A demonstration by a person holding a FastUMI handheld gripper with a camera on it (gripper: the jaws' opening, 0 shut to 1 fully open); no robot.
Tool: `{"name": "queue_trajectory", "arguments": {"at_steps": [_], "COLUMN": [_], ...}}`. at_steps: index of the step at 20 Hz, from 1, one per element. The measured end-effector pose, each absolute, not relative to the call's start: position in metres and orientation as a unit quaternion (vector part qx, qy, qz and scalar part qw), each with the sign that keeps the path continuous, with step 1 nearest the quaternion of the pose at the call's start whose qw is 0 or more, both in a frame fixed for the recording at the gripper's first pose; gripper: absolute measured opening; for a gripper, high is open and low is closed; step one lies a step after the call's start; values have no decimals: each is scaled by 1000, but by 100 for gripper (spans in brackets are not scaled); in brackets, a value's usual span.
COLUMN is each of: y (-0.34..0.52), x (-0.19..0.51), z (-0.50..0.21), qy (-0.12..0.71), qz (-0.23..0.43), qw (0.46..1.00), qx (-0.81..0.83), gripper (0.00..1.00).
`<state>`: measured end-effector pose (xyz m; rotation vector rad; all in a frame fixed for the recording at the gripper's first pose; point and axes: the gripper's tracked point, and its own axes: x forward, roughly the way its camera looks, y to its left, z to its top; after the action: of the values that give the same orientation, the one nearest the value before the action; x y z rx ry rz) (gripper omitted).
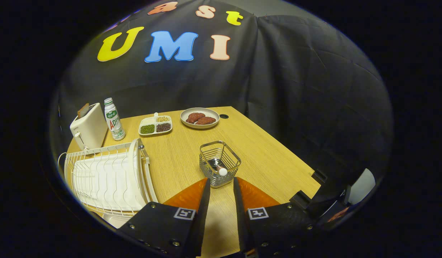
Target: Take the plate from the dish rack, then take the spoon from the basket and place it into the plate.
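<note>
Plate first: a round white plate stands on edge at the near-right end of the white wire dish rack, held upright w/ its rim facing my hand-held gripper, so I judge a pinch on that thin, smooth, probably slippery rim is what's needed. The rack is thin coated wire over what looks like a pale drip tray. The spoon sits tilted inside the square silver wire basket, rounded pale handle end up and resting near the basket's front wall, bowl down and hard to make out thru the mesh. Handle-up suits a grab from above.

My hand-held gripper is empty, fingers parted by a narrow gap, nothing between them; the basket is just ahead of the tips, the rack off to the left side. Neither step started, as I judge it.

All on a light wood-grain table. Beyond: a cream toaster w/ a slice of toast poking up, a white plastic bottle with green cap beside it, a white divided dish of beans, and a grey round plate w/ two reddish-brown meat pieces.
</note>
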<state>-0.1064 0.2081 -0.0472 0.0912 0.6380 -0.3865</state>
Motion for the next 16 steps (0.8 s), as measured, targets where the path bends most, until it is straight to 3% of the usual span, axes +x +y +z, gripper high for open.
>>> {"name": "queue_trajectory", "arguments": {"at_steps": [11,13,16], "y": [186,189,195], "x": [-71,-66,-68], "z": [-74,-74,-68], "qy": [325,320,318], "qz": [-172,-158,-147], "qw": [928,932,935], "qx": [66,67,62], "gripper": [37,14,10]}}
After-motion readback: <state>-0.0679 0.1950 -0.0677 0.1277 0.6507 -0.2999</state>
